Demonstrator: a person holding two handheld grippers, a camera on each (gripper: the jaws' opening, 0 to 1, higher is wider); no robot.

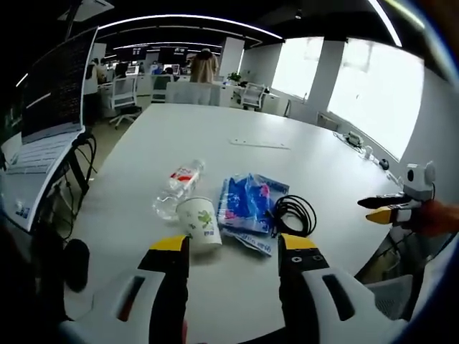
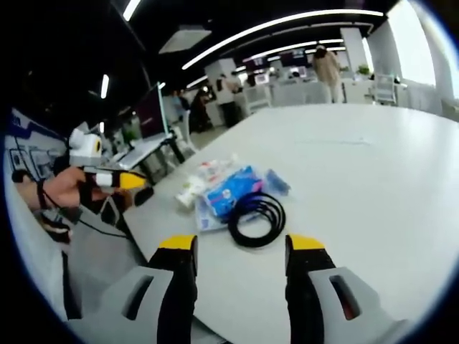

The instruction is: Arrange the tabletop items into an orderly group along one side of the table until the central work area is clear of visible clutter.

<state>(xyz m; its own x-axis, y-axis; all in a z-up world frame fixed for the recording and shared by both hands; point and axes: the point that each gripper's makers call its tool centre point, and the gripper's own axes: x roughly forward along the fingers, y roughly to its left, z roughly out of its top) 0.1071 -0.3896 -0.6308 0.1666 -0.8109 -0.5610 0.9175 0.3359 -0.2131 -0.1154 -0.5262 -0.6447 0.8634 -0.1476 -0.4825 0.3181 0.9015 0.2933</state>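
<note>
White tabletop (image 1: 301, 172): one large surface, carrying a small cluster of four things near one long edge; the middle and far end are bare apart from a thin flat strip (image 1: 259, 144) lying well away.
Bottles: one clear plastic bottle (image 1: 177, 188) with a red label, lying on its side at the cluster's outer side.
Cups: one paper cup (image 1: 200, 222) with a green print, tipped over, touching the bottle and just beside the packet.
Packets: one blue plastic packet (image 1: 247, 206), flat, between cup and cable; also seen in the right gripper view (image 2: 229, 192).
Cables: one black coiled cable (image 1: 295, 213), touching the packet's edge (image 2: 256, 218).
Left gripper (image 1: 234, 247): jaws spread apart, holding nothing, above the tabletop edge just short of the cup.
Right gripper (image 2: 243, 249): jaws apart, holding nothing, near the cable coil.
People: several stand among desks in the room beyond the table.
</note>
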